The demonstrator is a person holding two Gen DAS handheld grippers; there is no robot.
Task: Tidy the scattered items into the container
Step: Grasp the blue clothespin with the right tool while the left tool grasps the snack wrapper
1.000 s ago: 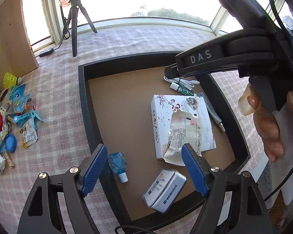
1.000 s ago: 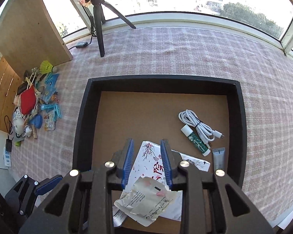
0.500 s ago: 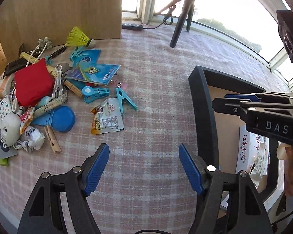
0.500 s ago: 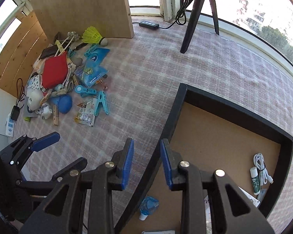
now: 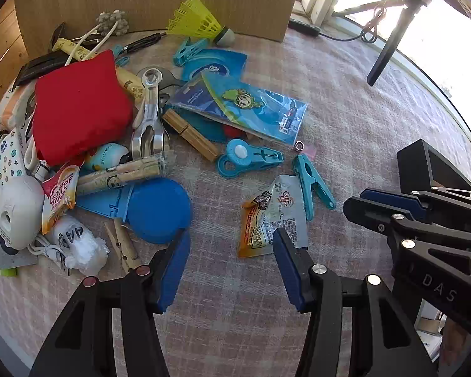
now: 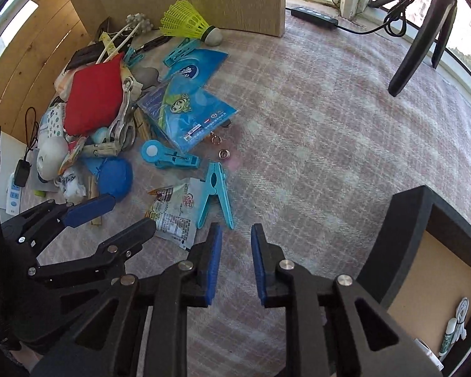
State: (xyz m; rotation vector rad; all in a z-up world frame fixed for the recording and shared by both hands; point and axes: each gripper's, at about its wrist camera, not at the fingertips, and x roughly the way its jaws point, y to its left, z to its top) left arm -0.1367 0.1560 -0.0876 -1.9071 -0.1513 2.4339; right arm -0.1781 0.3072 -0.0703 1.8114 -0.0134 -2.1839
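The left gripper is seen pointing steeply down over the pink-and-white checked cloth covering the counter. Its blue-padded fingers are closing, and nothing but bare cloth lies between them. Just beyond the right-hand finger a crumpled silver-and-orange coffee creamer sachet is found, its lower edge hidden behind that fingertip; whether it is touched cannot be told. Beyond the left-hand finger a round blue plastic lid lies, and a small wooden clothespin is set just beside that finger.

The right gripper is also aimed downward, its fingers narrowly parted and closing on nothing. Just ahead of the left-hand finger a turquoise plastic clothes peg lies, its legs spread toward the fingertips without being reached.

Farther ahead of both grippers the remaining clutter is heaped: a red fabric cushion, a yellow plastic shuttlecock, a blue cartoon-printed packet and a wide blue clip with a white disc.

The black-walled tray with a brown floor stands to the right of the right gripper's fingers, well apart from the heap, with a white cable inside.
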